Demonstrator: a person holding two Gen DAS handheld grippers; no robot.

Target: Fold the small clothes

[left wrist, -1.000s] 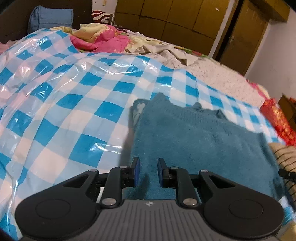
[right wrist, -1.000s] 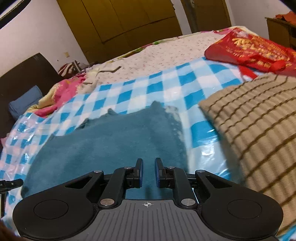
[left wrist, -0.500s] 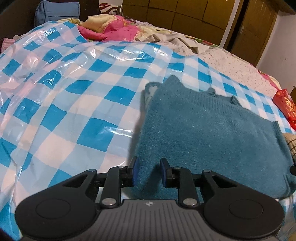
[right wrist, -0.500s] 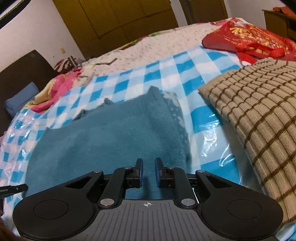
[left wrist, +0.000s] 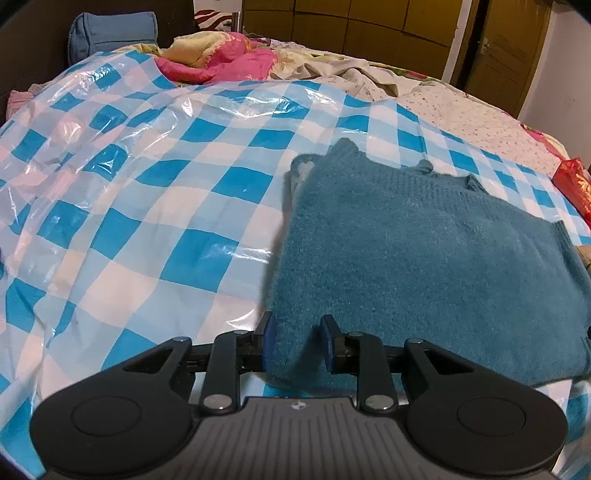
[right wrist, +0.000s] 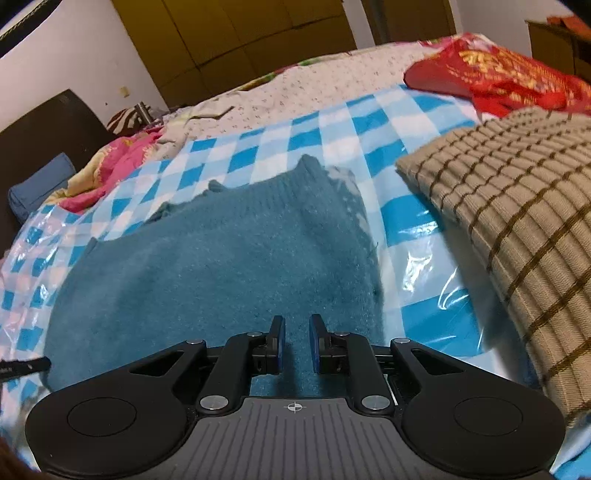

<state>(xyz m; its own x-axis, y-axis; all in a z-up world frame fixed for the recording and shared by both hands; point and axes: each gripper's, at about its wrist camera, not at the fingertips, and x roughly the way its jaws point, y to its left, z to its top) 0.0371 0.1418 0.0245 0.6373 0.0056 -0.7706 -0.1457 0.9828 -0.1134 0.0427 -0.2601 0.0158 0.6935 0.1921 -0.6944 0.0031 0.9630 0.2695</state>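
A folded teal sweater (left wrist: 424,258) lies flat on the blue-and-white checked plastic sheet (left wrist: 166,206). My left gripper (left wrist: 297,341) is at the sweater's near left corner. Its jaws are opening, with that corner between them and the pads apart from the knit. In the right wrist view the teal sweater (right wrist: 229,258) fills the middle. My right gripper (right wrist: 297,343) sits at its near edge towards the right side, the jaws a narrow gap apart and teal knit filling that gap. The tip of the left gripper (right wrist: 26,365) shows at the left edge.
A beige sweater with brown checks (right wrist: 509,229) lies right of the teal one. Behind it is a red bag (right wrist: 498,74). A pink and yellow blanket (left wrist: 218,55) and a blue pillow (left wrist: 110,33) lie at the head of the bed, wooden wardrobes (left wrist: 351,22) beyond.
The left gripper's jaws have widened around the sweater's corner, and its view has tipped down a little. The right gripper has crept closer over the sweater with the same narrow gap.
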